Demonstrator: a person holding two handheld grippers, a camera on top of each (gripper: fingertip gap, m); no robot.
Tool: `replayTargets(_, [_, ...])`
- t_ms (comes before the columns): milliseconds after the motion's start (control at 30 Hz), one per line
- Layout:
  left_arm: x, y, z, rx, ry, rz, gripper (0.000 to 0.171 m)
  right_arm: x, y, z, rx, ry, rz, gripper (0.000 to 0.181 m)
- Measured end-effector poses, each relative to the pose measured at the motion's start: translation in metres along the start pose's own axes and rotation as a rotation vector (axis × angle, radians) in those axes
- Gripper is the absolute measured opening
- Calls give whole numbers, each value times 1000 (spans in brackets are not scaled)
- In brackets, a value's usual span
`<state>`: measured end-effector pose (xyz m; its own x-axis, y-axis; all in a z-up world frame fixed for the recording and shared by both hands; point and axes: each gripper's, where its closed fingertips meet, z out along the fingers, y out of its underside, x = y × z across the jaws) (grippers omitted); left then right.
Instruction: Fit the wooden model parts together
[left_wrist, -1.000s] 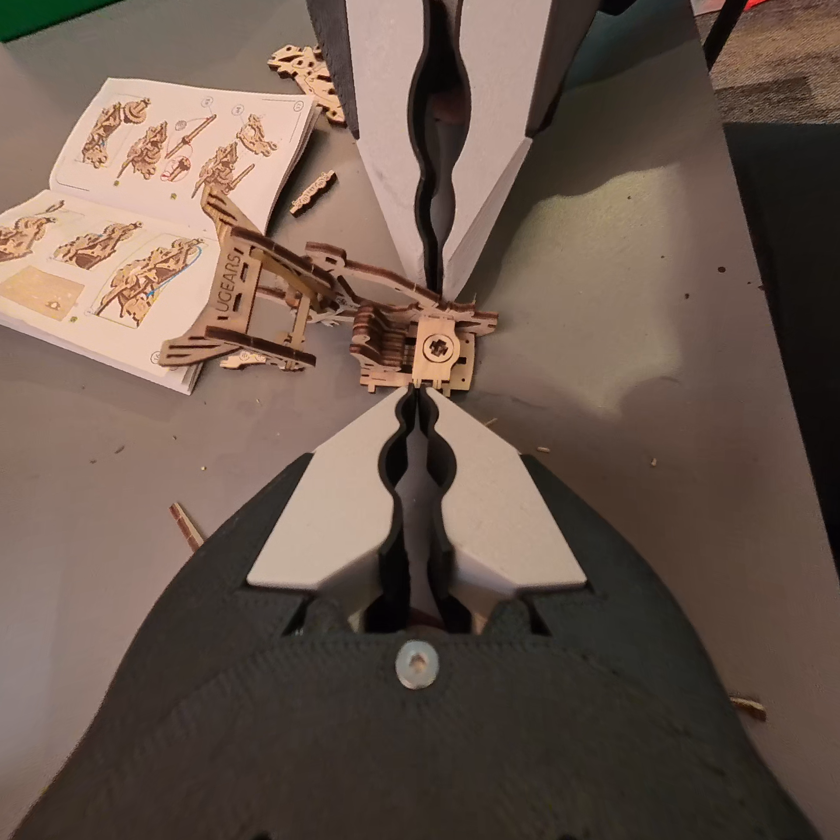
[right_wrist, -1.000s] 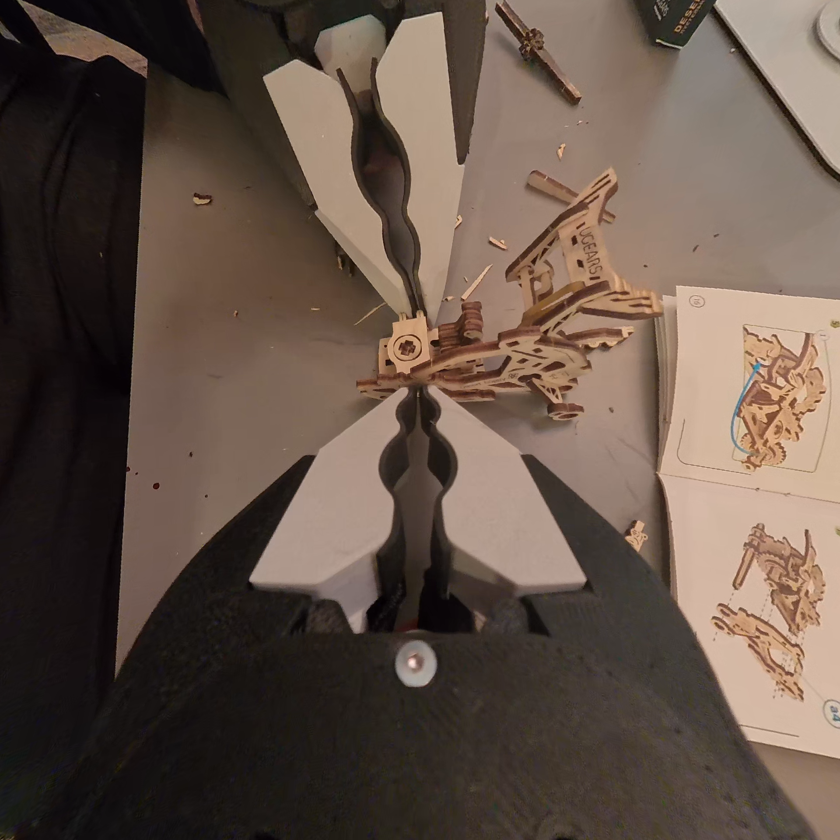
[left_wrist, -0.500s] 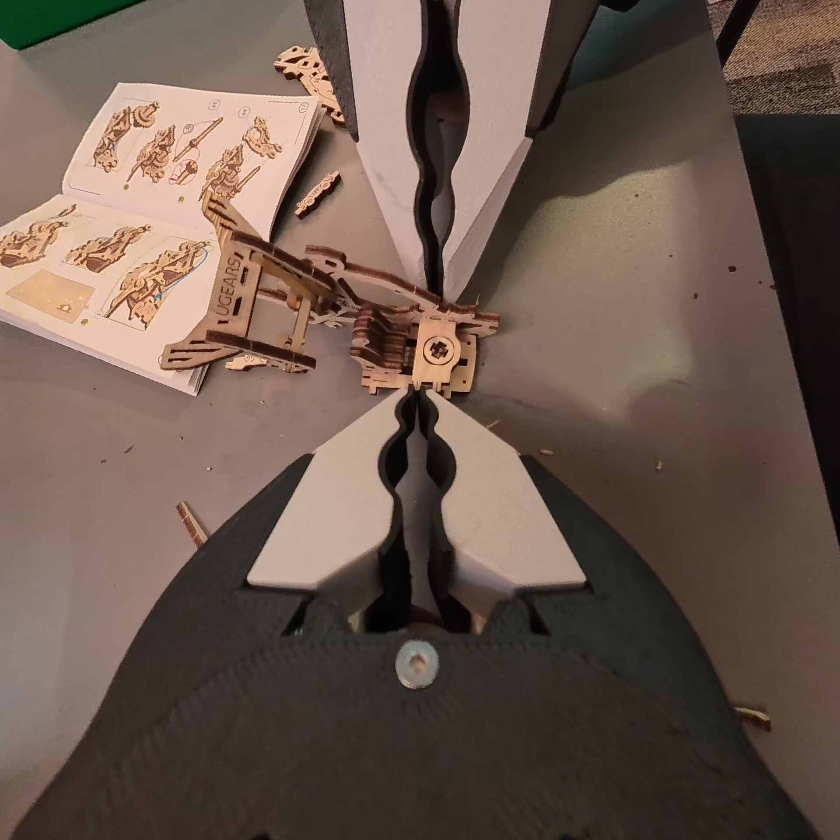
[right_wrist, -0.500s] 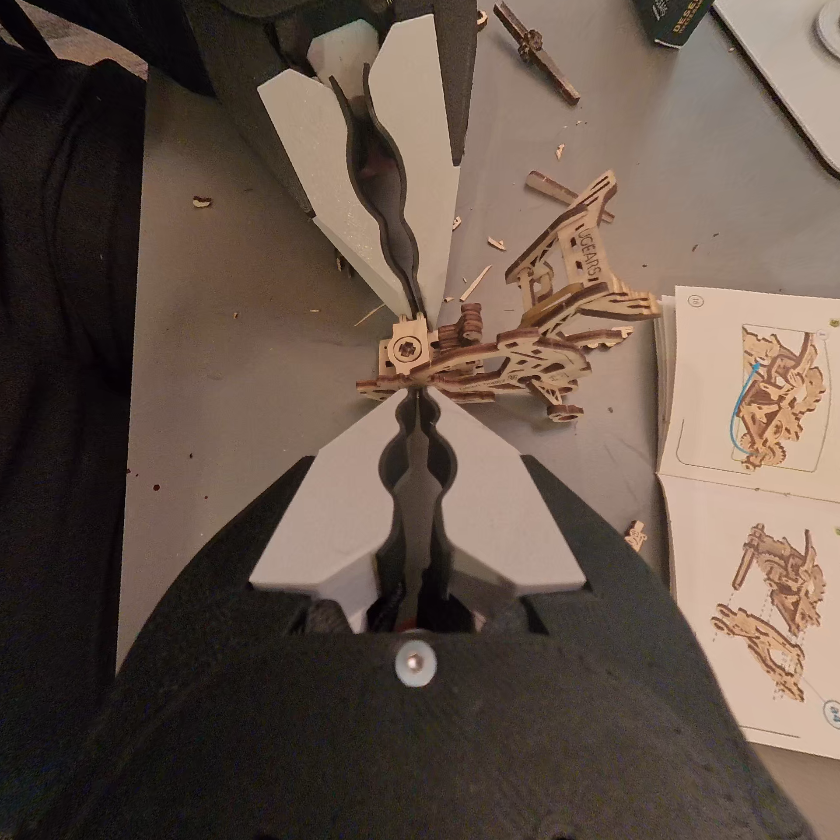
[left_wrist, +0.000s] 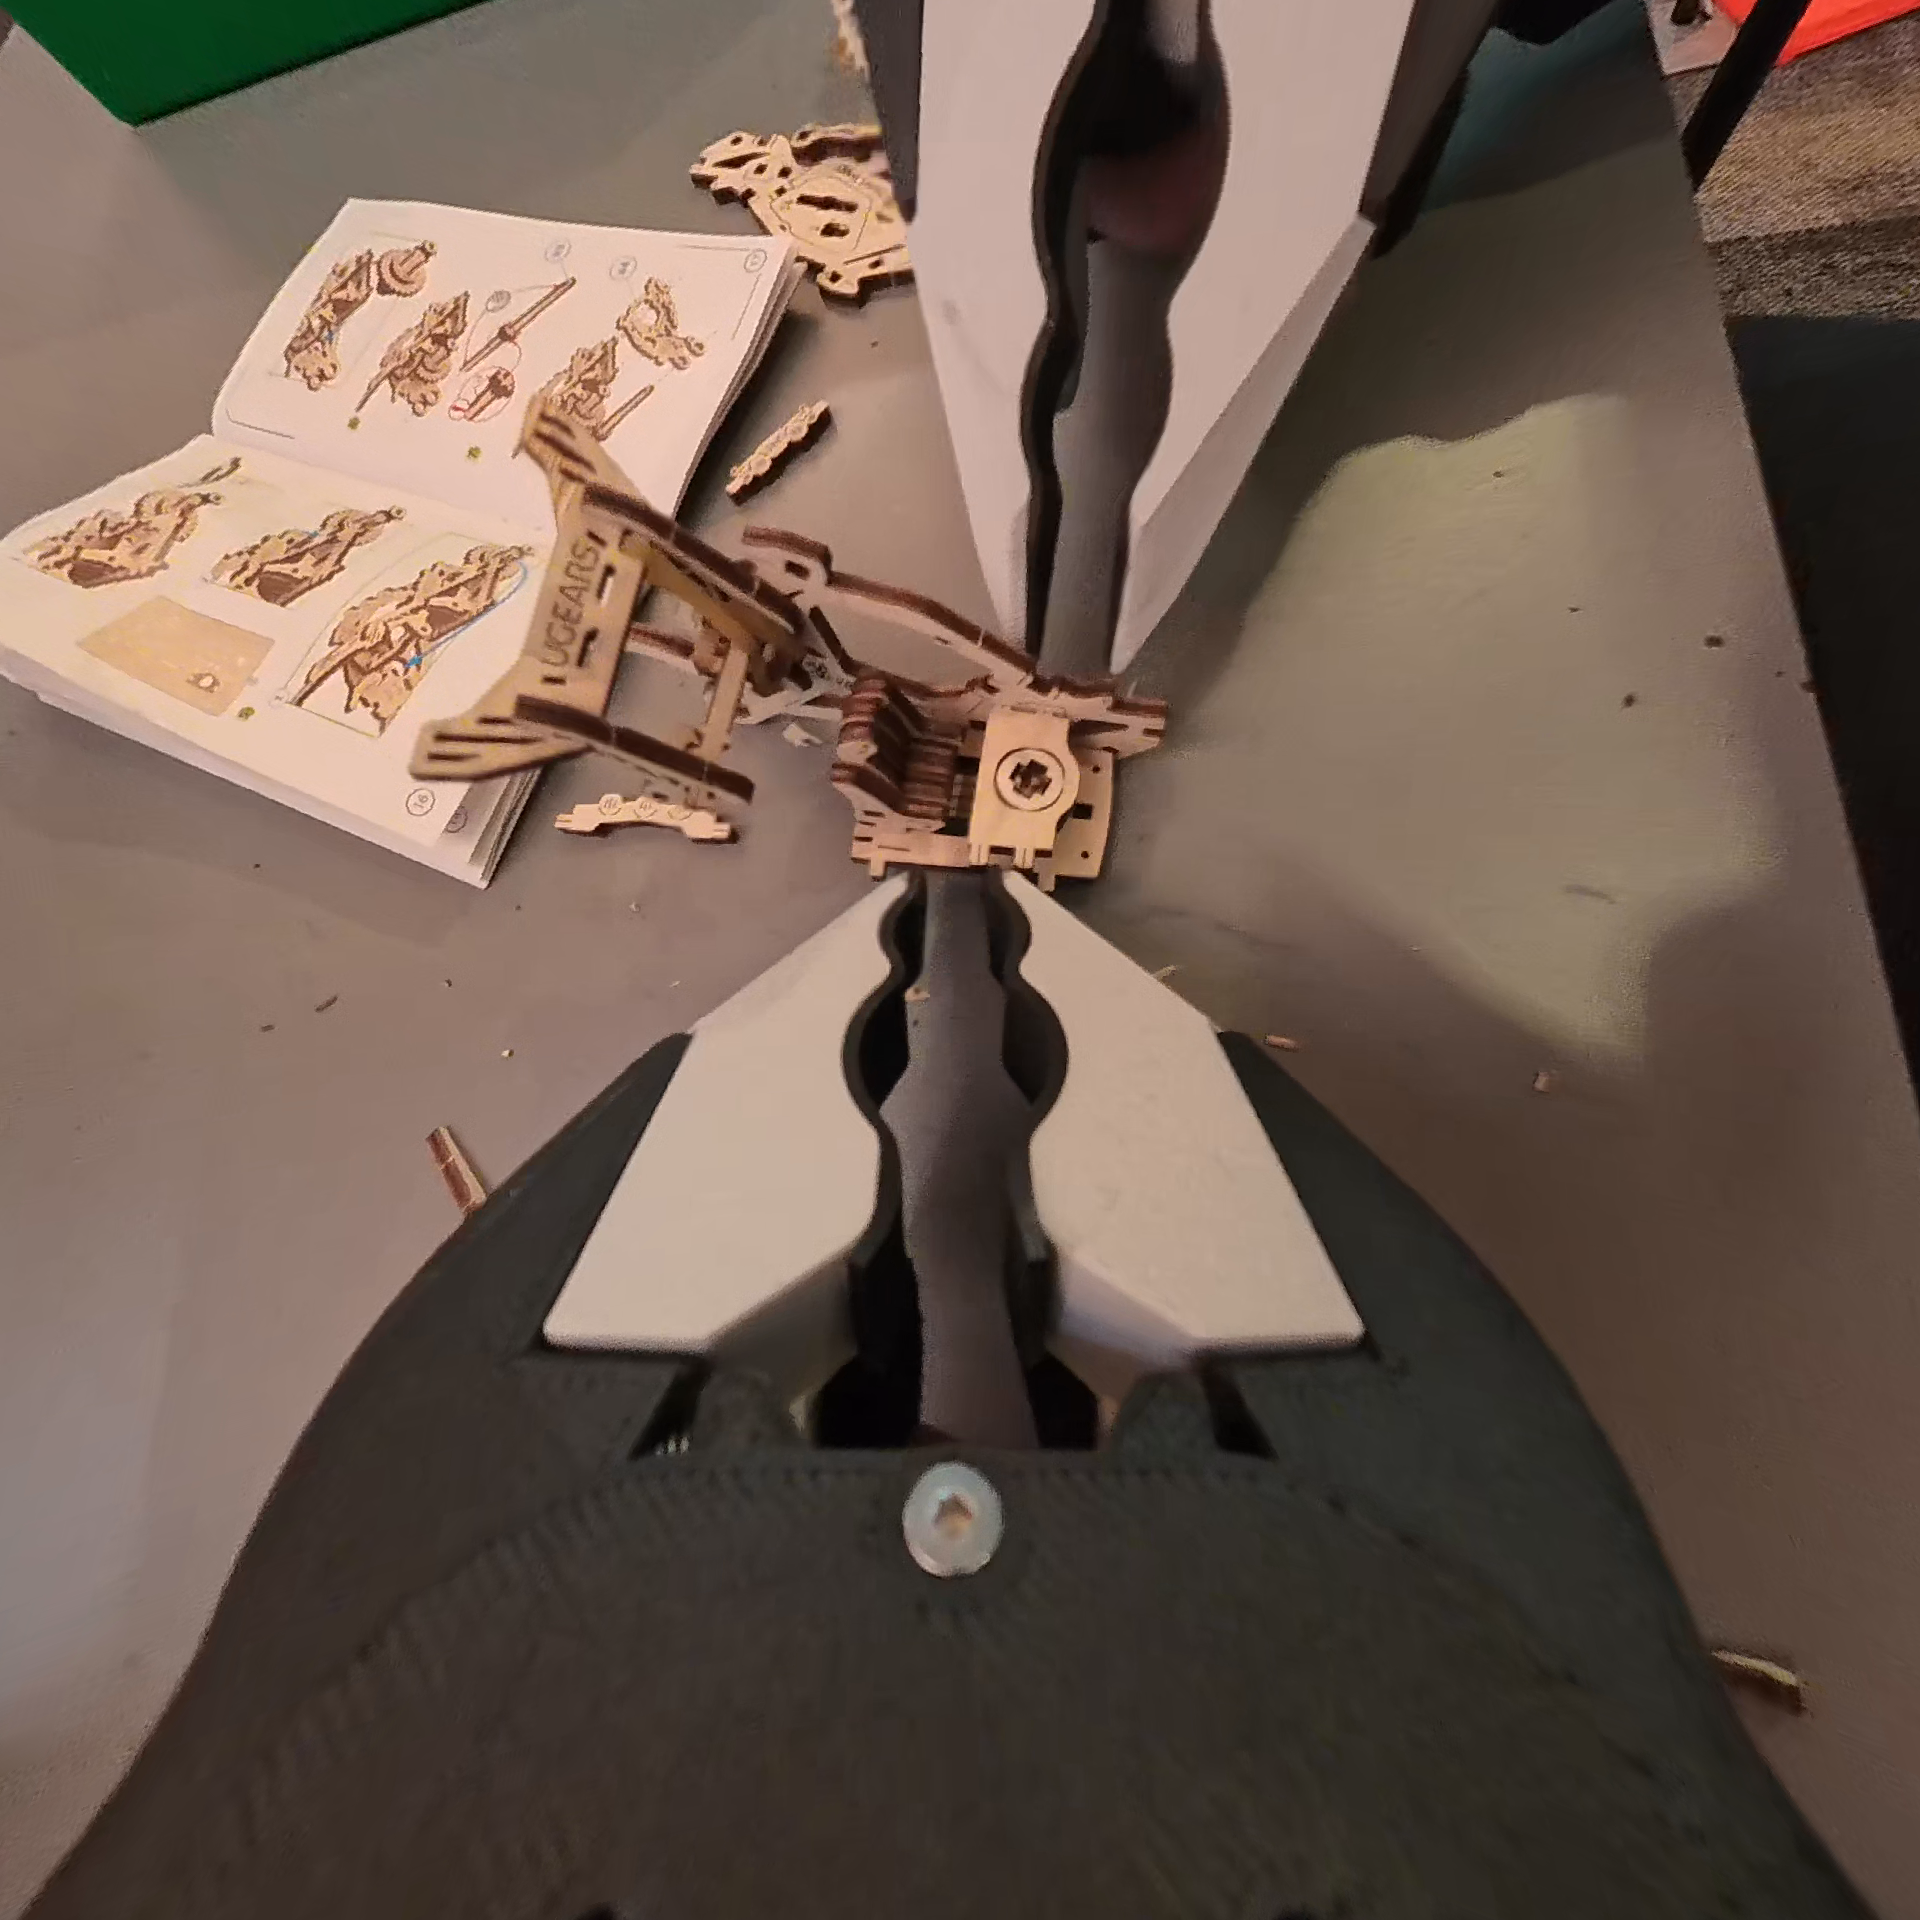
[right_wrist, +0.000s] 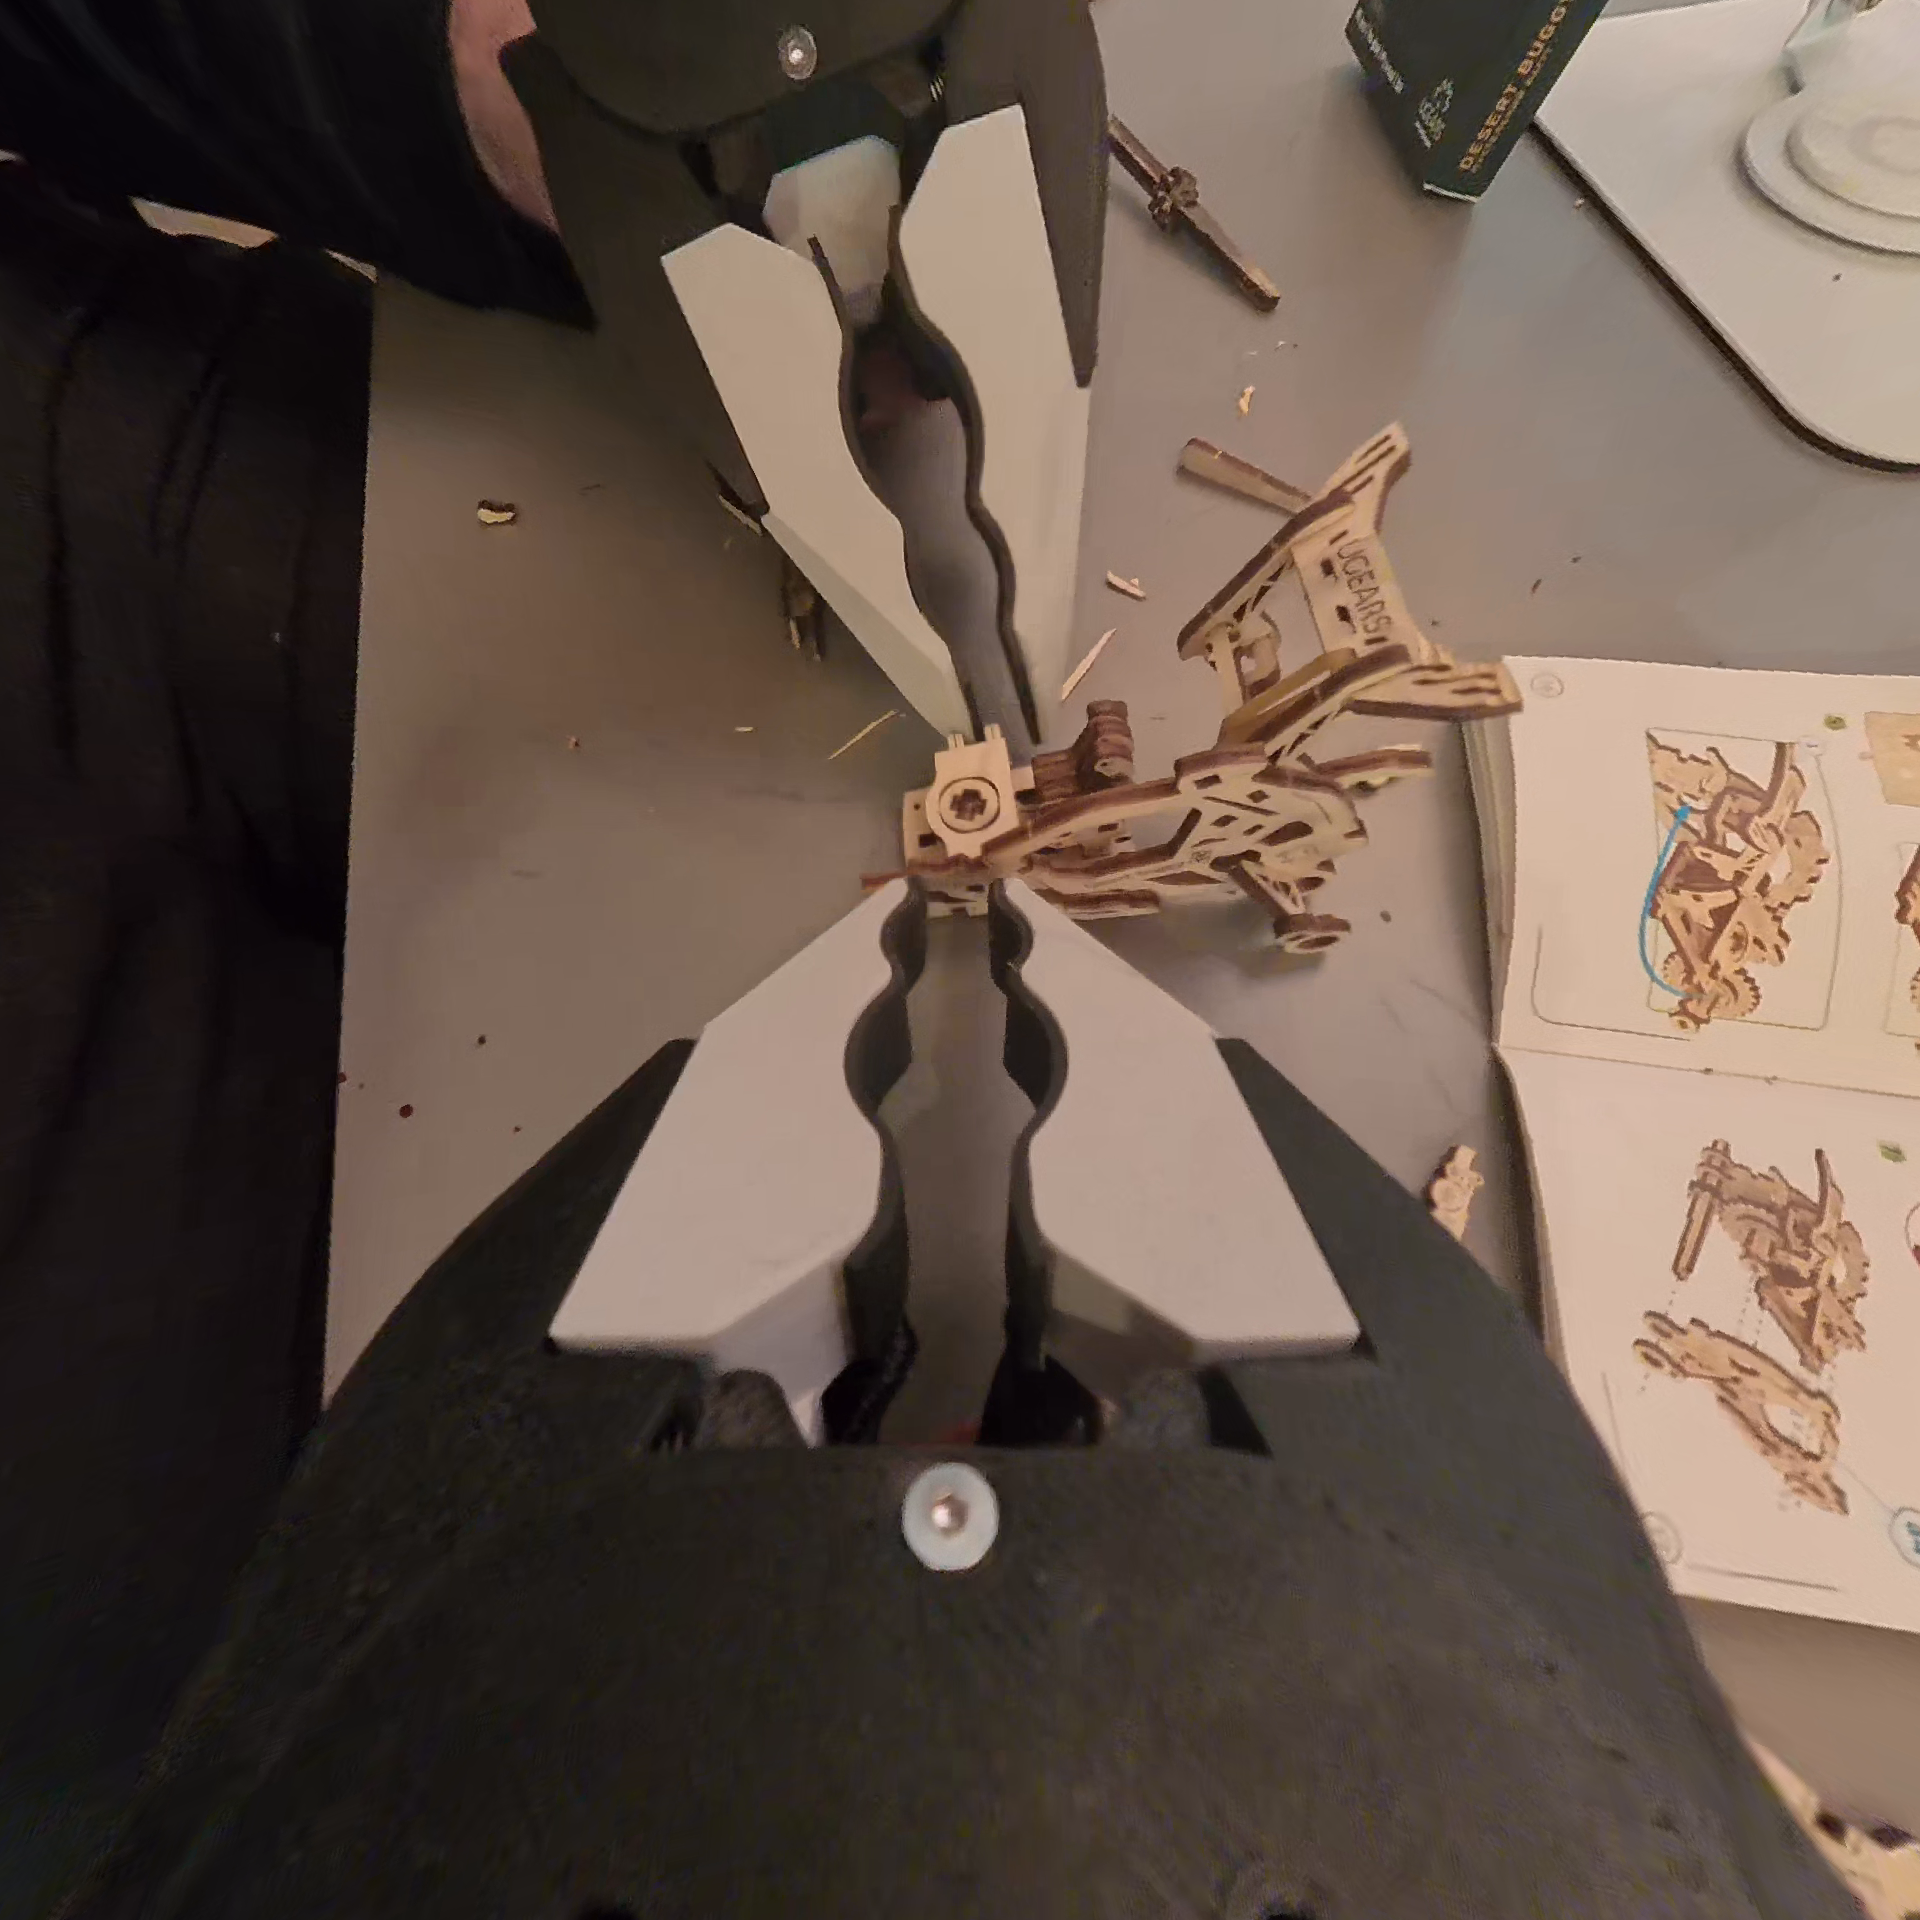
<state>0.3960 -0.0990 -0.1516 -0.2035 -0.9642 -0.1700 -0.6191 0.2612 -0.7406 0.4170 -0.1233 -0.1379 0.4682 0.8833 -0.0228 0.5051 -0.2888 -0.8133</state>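
Observation:
The half-built wooden model is between both grippers, just above or on the grey table. Its end block with a round socket faces the camera. My left gripper is at the model's near edge, jaws a narrow gap apart, with nothing clamped between them. My right gripper comes in from the far side, jaws also slightly apart, tips at the model's top edge. In the right wrist view the model lies just past my right gripper, and the left gripper is opposite.
An open instruction booklet lies to the left, also in the right wrist view. Loose wooden parts and a small strip lie near it. A dark box, a white board and a wooden stick are farther off. The table edge runs along the right. Across from one pair of fingers to the other is roughly 4 centimeters.
Both grippers' jaws have widened from nearly closed to a narrow gap. The model has tilted a little, showing more of its side in the right wrist view.

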Motion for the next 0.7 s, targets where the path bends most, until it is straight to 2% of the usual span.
replayTargets(200, [4, -2, -1, 6, 19, -4, 29, -1, 4, -14, 28, 53, 80, 16])
replayTargets(367, [0, -6, -16, 15, 9, 1, 40, -12, 12, -13, -25, 138, 153, 28])
replayTargets(533, [-25, -13, -41, 57, -54, -53, 49, -18, 7, -18, -23, 261, 253, 35])
replayTargets(700, [-55, -28, -41, 77, -92, -109, 59, -9, 8, -5, -45, 400, 350, 36])
